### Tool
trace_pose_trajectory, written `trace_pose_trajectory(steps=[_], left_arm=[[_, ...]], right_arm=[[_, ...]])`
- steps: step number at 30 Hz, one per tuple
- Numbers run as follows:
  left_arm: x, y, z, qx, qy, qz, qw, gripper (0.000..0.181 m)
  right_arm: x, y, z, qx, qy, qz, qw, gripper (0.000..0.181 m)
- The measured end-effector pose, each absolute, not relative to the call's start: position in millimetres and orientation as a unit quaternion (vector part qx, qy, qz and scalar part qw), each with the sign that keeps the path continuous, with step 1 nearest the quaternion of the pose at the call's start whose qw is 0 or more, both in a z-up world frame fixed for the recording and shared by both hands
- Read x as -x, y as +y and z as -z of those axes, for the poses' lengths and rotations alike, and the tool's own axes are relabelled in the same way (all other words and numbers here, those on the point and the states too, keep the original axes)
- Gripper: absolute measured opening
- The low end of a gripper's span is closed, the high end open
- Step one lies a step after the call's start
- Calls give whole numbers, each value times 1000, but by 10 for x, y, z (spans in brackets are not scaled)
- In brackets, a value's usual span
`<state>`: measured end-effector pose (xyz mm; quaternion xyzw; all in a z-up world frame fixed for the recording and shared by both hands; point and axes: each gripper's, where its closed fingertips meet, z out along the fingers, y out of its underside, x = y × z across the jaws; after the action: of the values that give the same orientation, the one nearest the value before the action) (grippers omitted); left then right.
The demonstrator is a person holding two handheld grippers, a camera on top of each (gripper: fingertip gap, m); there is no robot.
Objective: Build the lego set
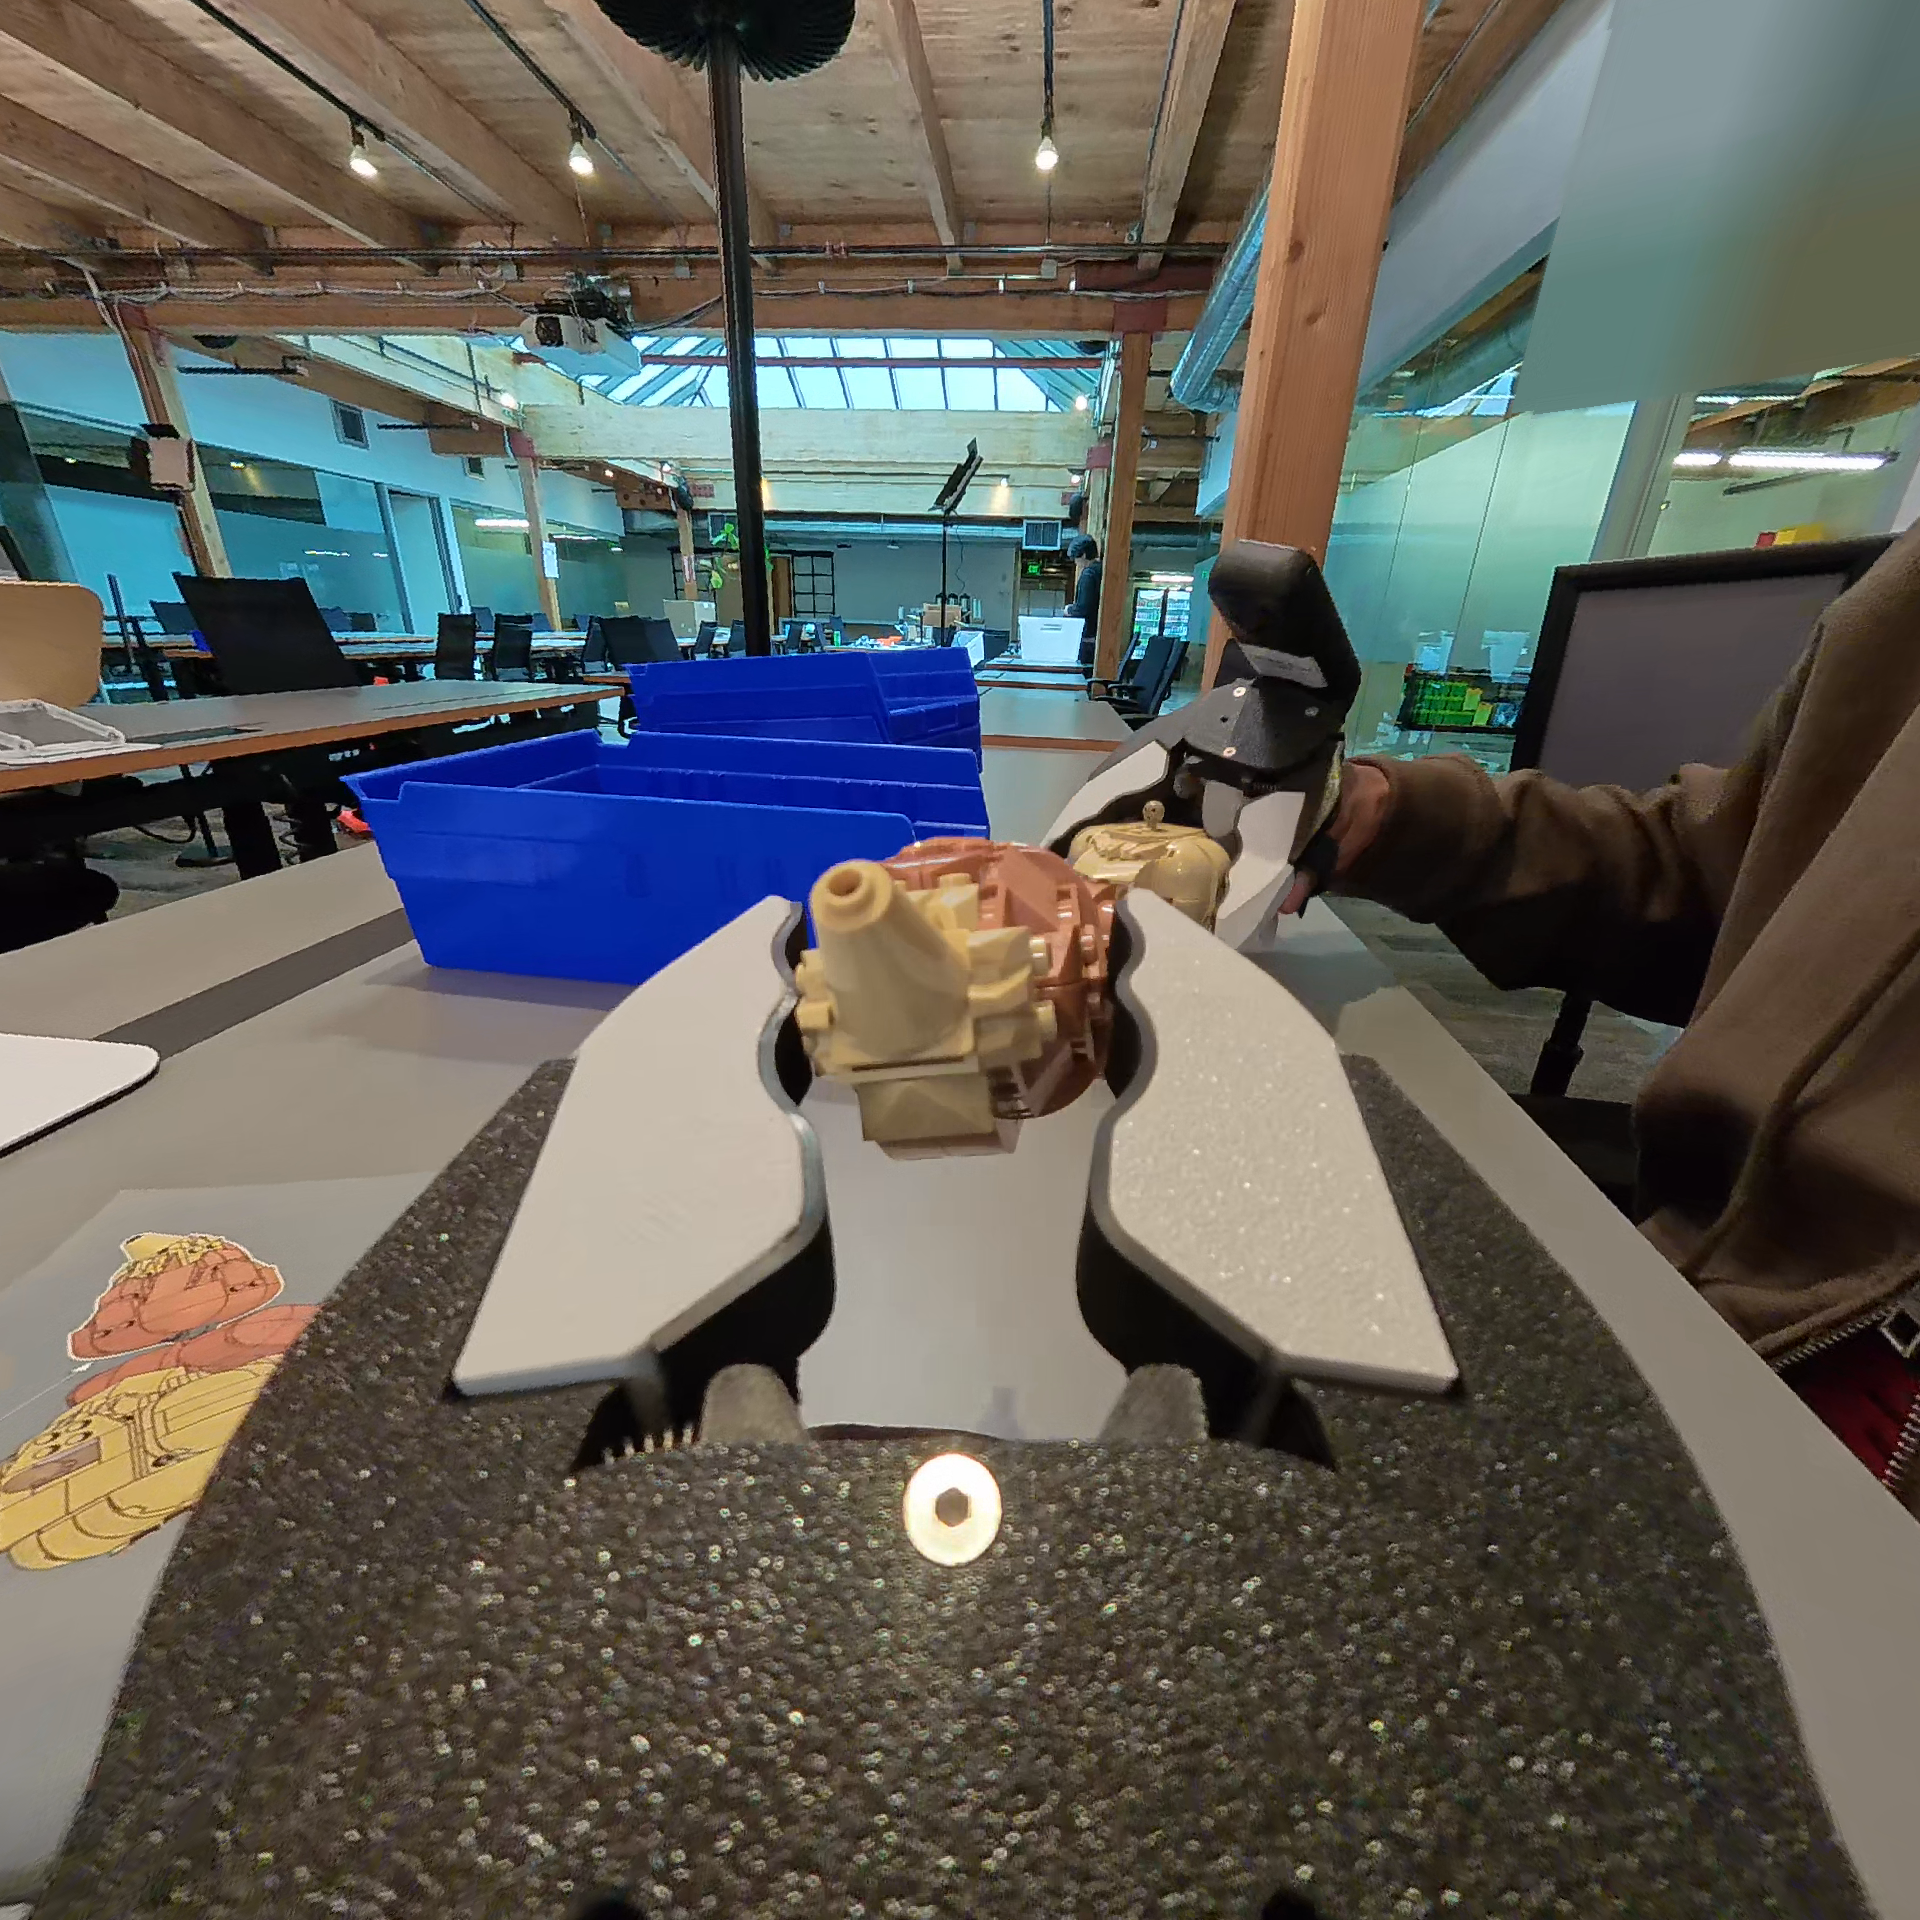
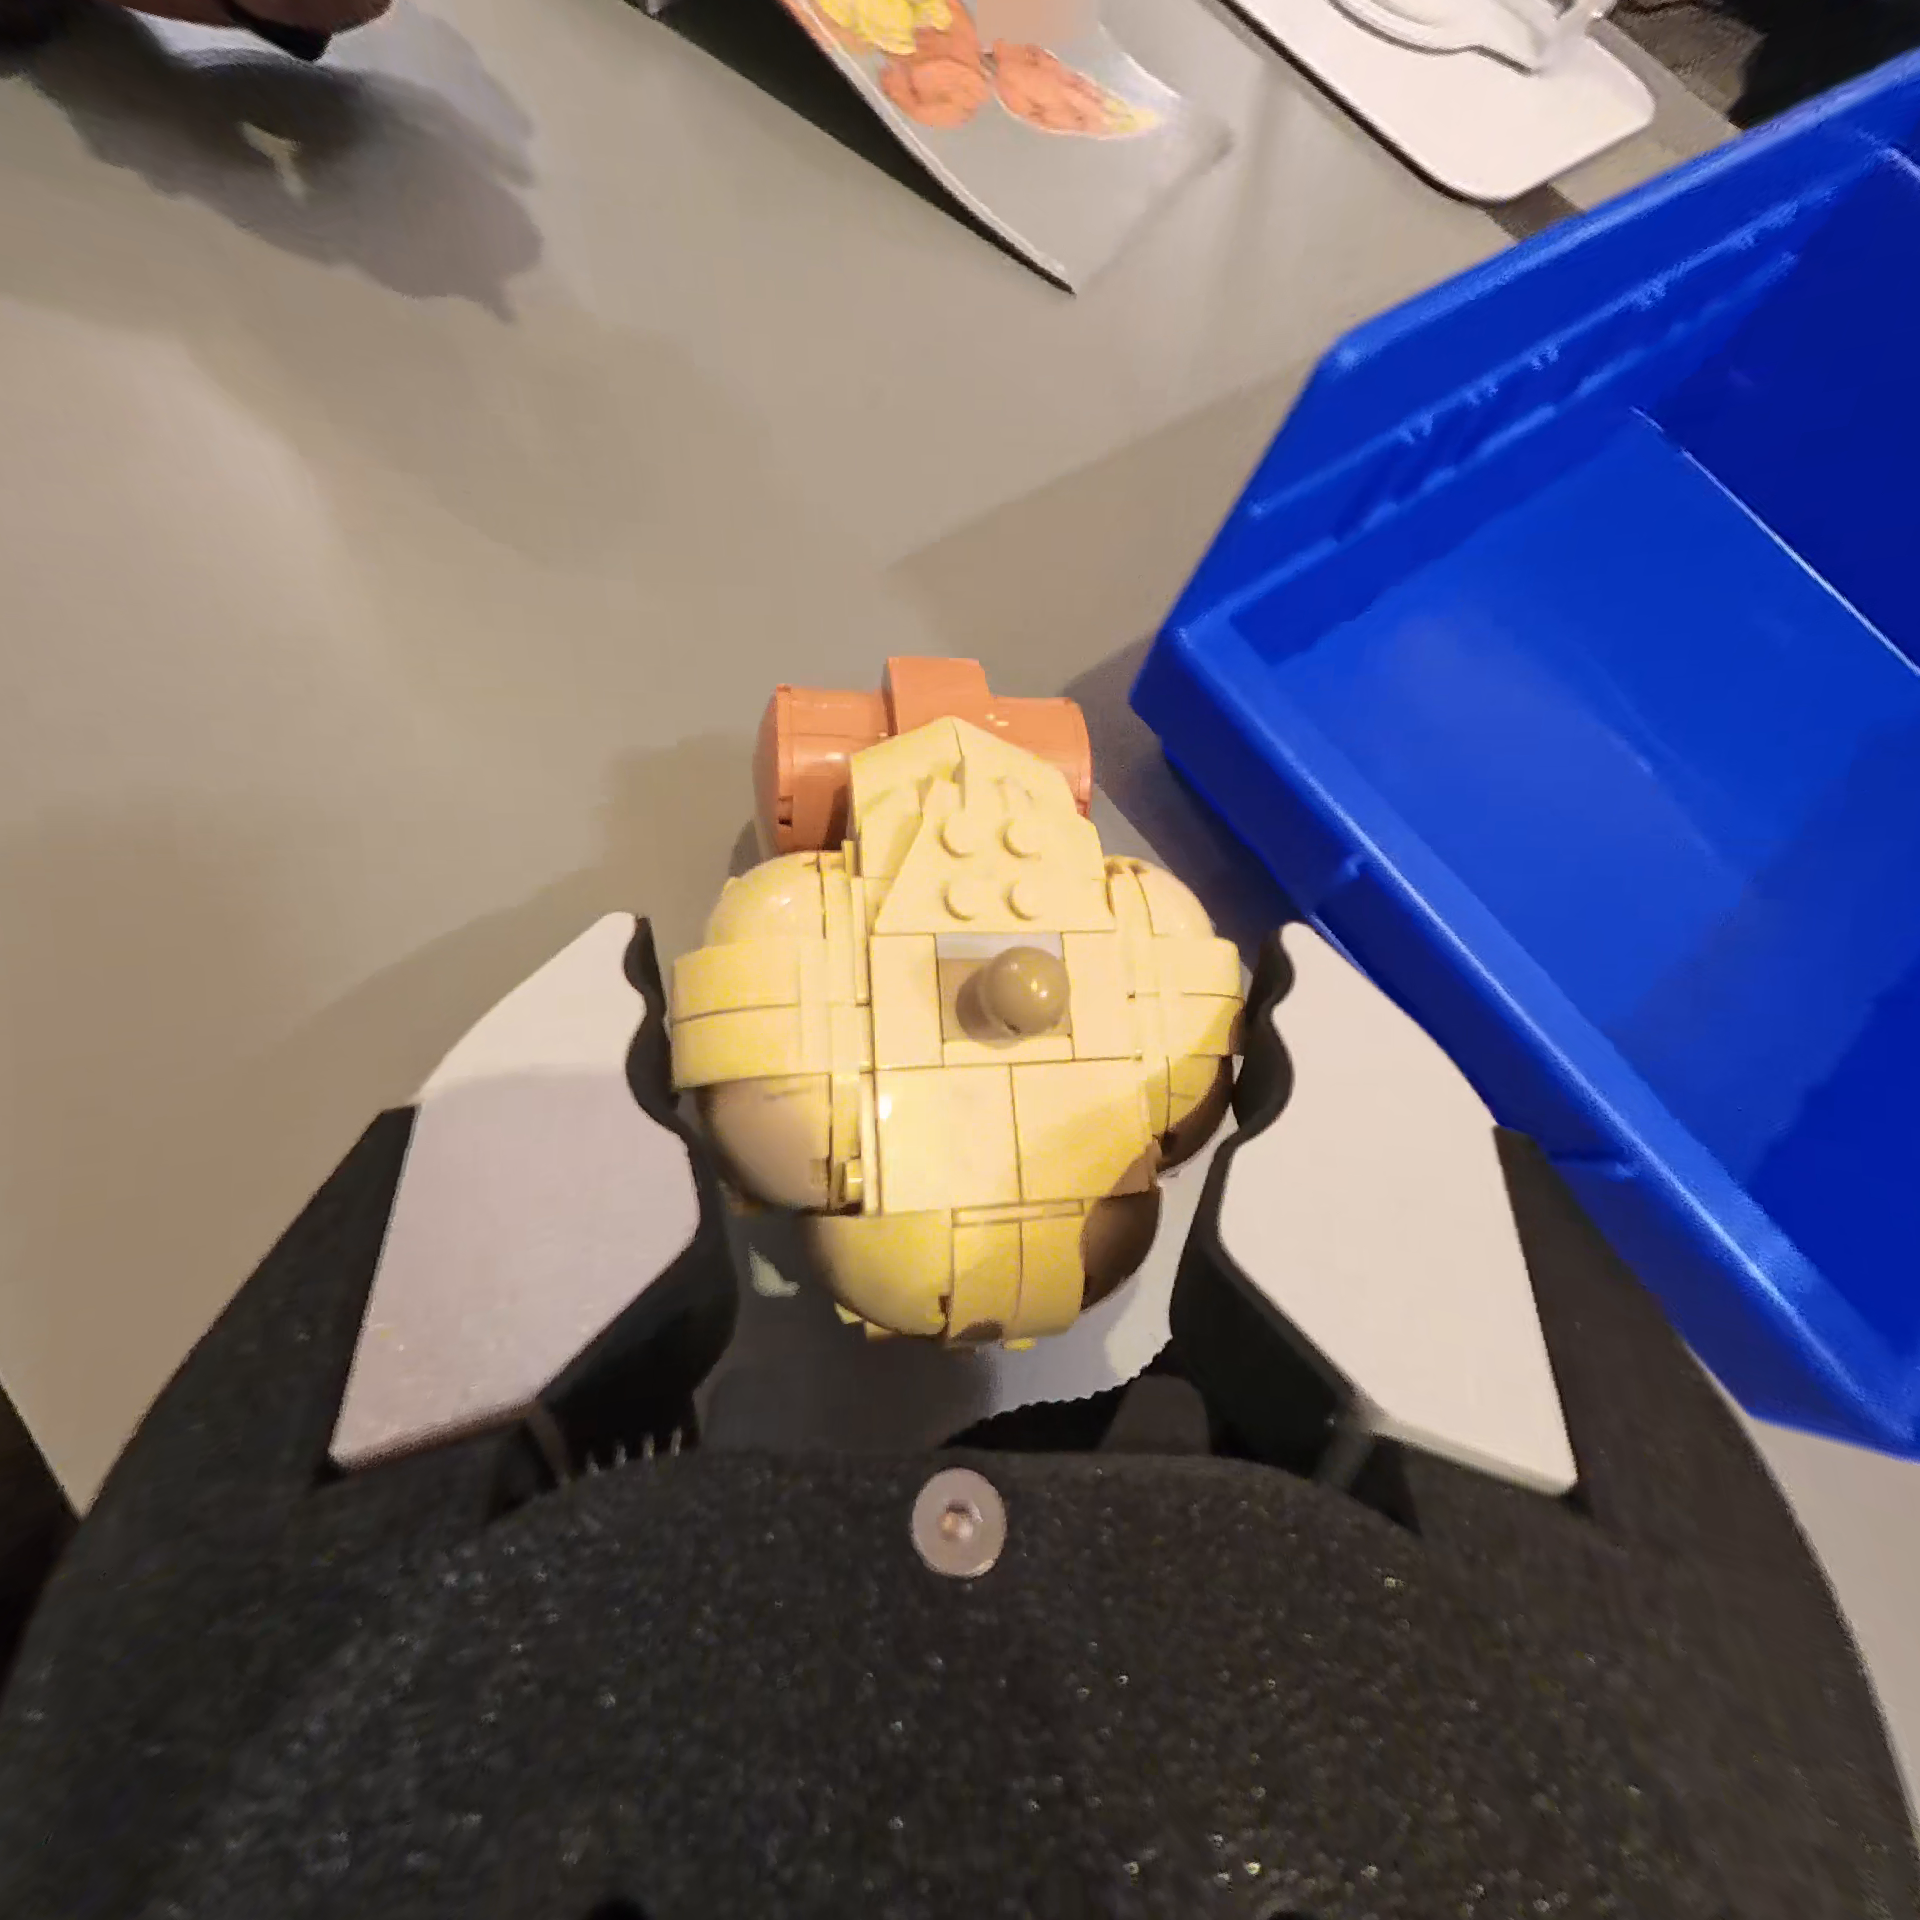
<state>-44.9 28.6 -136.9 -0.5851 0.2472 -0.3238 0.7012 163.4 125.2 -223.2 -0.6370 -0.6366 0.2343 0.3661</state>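
My left gripper (image 1: 951, 925) is shut on a tan and reddish-brown lego piece (image 1: 956, 997) with a tan cone at its front, held above the grey table (image 1: 260, 997). My right gripper (image 2: 951, 935) is shut on a rounded tan lego body (image 2: 956, 1091) with a small ball knob on top and an orange-brown part (image 2: 914, 738) at its far end. In the left wrist view the right gripper (image 1: 1184, 831) holds the tan body (image 1: 1148, 868) just behind and to the right of the left piece.
Blue plastic bins (image 1: 665, 842) stand on the table beyond the left gripper; one empty blue bin (image 2: 1579, 748) lies right of the tan body. An instruction sheet (image 1: 135, 1392) lies at the left, also at the top in the right wrist view (image 2: 997, 104). A person's brown sleeve (image 1: 1558, 862) is at right. My right fingertips sit around 25 centimeters from my left ones.
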Motion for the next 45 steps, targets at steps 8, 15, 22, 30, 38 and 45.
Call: trace_pose_trajectory(steps=[8, 15, 22, 30, 38, 45], left_arm=[[313, 294, 1346, 579, 239, 354, 694, 55], [-156, 371, 1386, 575, 234, 418, 663, 55], [-516, 513, 1512, 595, 274, 400, 641, 55], [-592, 667, 1616, 632, 271, 400, 606, 55], [-669, 747, 1737, 669, 272, 400, 565, 55], [-732, 734, 1748, 668, 281, 397, 563, 55]], right_arm=[[-1451, 1103, 2283, 604, -661, -286, 341, 106], [-1378, 975, 2373, 558, -696, -326, 314, 106], [-1343, 976, 2367, 545, -704, -330, 314, 106], [-1334, 971, 2363, 536, -708, -323, 328, 105], [-1406, 995, 2124, 547, -675, -346, 355, 91], [-1430, 1007, 2252, 568, -681, -320, 334, 94]])
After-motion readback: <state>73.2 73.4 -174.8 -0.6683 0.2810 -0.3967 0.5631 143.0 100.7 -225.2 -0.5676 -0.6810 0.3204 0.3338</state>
